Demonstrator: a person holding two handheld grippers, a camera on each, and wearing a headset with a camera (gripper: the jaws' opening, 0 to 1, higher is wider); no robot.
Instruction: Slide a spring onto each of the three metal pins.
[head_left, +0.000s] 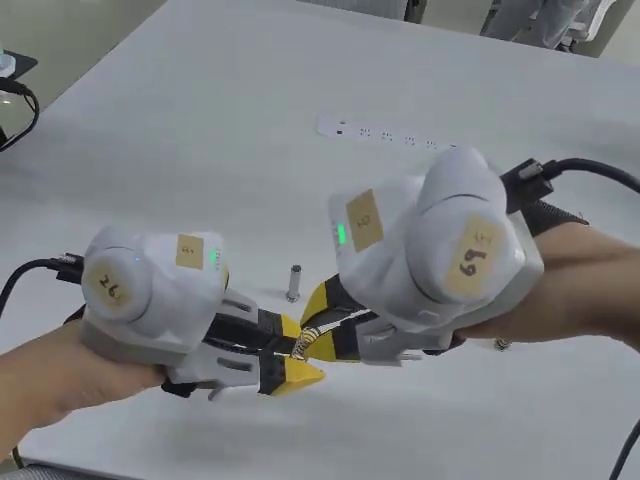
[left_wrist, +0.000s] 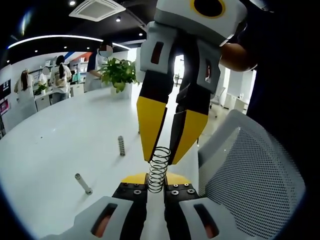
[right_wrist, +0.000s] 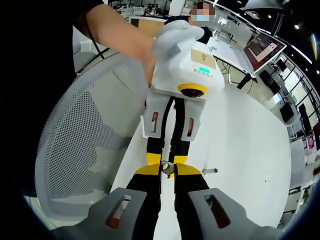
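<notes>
- Jaws of the left gripper stand nearly together, clamped on the lower end of a small silver coil spring, which rises from between its black fingers with yellow tips.
- Right gripper meets the left one tip to tip above the white table, near its front edge.
- In the left gripper view, the right gripper's long yellow fingertips come down on either side of the spring's top coils and touch them. I cannot tell whether they press it.
- From the right gripper view the spring shows end-on, as a small ring between the two pairs of yellow tips.
- One short upright grey metal pin stands on the table just beyond the meeting tips. In the left gripper view its shaft looks ribbed, perhaps coiled.
- Another bare metal pin lies on its side nearer the left gripper.
- Further back on the table lies a white power strip.
</notes>
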